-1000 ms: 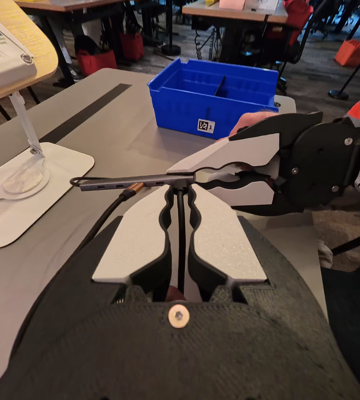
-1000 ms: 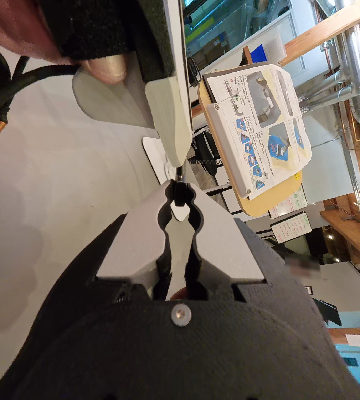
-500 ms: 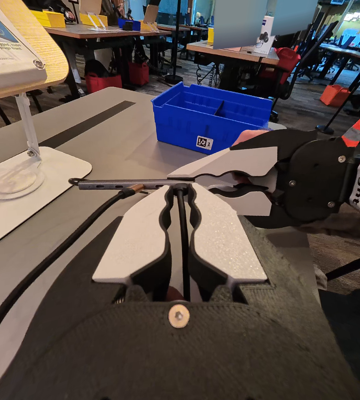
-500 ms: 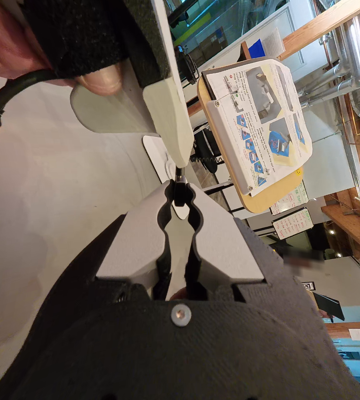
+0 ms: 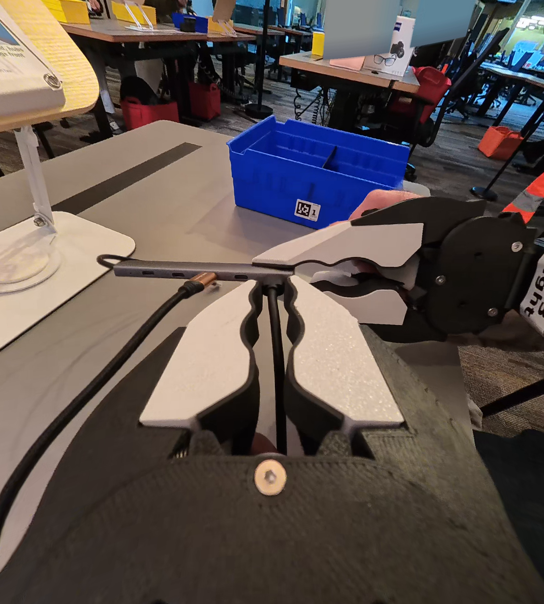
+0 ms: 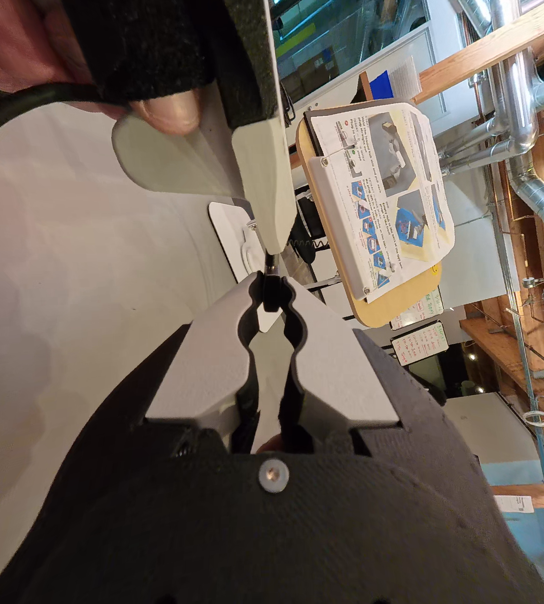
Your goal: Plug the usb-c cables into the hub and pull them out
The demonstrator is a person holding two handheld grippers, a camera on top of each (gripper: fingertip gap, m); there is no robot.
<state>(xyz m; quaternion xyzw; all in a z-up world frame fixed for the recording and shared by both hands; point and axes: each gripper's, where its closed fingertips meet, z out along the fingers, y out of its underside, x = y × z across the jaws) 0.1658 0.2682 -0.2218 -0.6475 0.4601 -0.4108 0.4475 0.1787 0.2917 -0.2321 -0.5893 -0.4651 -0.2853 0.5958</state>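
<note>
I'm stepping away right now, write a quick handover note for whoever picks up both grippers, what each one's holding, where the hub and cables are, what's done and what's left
Left gripper: shut on the black cable, right at its plug, which sits at the hub's near edge.
Right gripper: shut on the right end of the grey hub, holding it level above the table.
A second cable with a copper-coloured plug meets the hub's near edge; whether it is fully seated cannot be told. Other ports on that edge look empty.
The blue bin stands behind, apparently empty.
Done: hub lifted and braced, both cables at the hub.
Left: probably draw the gripped plug straight back, then handle the copper one.
</note>
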